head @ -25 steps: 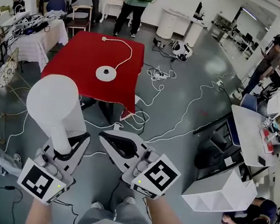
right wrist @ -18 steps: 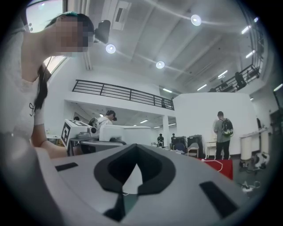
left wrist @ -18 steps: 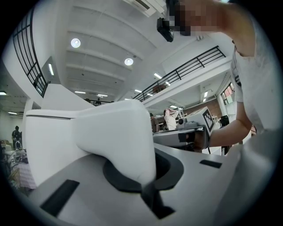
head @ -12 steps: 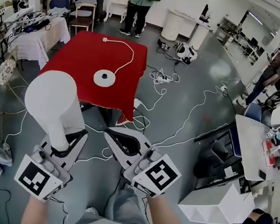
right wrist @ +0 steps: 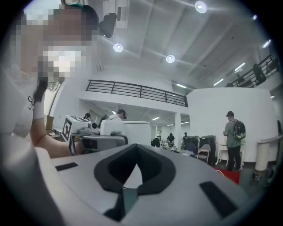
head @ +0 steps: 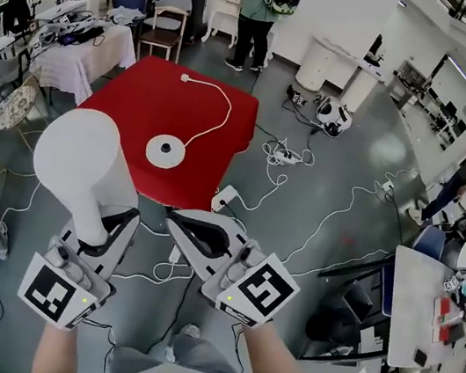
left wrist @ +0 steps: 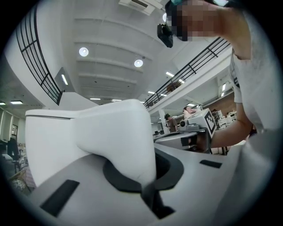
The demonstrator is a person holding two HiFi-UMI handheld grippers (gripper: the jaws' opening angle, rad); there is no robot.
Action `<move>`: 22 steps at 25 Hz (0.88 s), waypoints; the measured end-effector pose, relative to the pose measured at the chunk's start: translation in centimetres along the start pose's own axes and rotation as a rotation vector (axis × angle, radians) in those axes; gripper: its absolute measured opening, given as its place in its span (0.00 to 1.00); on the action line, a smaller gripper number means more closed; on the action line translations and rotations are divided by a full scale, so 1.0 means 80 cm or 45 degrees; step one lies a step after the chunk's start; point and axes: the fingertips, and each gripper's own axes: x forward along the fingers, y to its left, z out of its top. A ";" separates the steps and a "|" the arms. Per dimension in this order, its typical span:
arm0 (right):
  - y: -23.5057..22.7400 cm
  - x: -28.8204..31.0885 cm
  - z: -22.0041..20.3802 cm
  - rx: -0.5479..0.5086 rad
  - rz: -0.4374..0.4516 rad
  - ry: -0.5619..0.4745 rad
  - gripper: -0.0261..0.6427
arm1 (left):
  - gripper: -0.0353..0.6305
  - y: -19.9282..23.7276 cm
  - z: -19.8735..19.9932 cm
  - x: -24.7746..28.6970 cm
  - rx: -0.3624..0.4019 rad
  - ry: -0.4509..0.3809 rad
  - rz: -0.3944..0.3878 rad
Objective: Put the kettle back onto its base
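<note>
Firmly shut, the left gripper [head: 108, 235] has its jaws clamped on the handle [left wrist: 121, 141] of the white kettle [head: 81, 163]. The left gripper view shows the handle filling the dark recess between the jaws. The kettle hangs in the air, tilted up and away from the gripper, its body reaching toward the far left. It is above the grey floor [head: 345, 156], on the near side of the red table [head: 143, 89] and off to the left of it.

Just to the right, the right gripper [head: 186, 226] points the same way with its jaws brought together and nothing between them — only a thin sliver of light shows in its recess. The two grippers are side by side, near each other but apart.

Farther out, the round white base [head: 165, 152] lies flat on the table, close to its near edge. The base is bare, and the kettle is apart from it. A white cord [head: 219, 121] runs from the base toward the table's far end, ending in a plug [head: 183, 78].

Beyond the table, loose cables [head: 285, 155] sprawl across the floor at the right — and a person with a backpack [head: 267, 4] stands at the far wall.
</note>
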 end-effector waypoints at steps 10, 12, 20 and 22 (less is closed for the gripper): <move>-0.072 0.005 -0.019 0.037 0.093 -0.029 0.05 | 0.06 0.018 -0.021 0.066 -0.012 0.031 0.079; -0.083 0.012 -0.021 0.043 0.090 -0.036 0.05 | 0.06 0.025 -0.024 0.076 -0.004 0.037 0.069; -0.127 0.065 -0.035 0.043 0.022 -0.021 0.05 | 0.06 0.082 -0.051 0.112 -0.012 0.031 -0.049; -0.140 0.083 -0.039 0.046 -0.004 -0.023 0.05 | 0.06 0.103 -0.060 0.122 -0.024 0.024 -0.089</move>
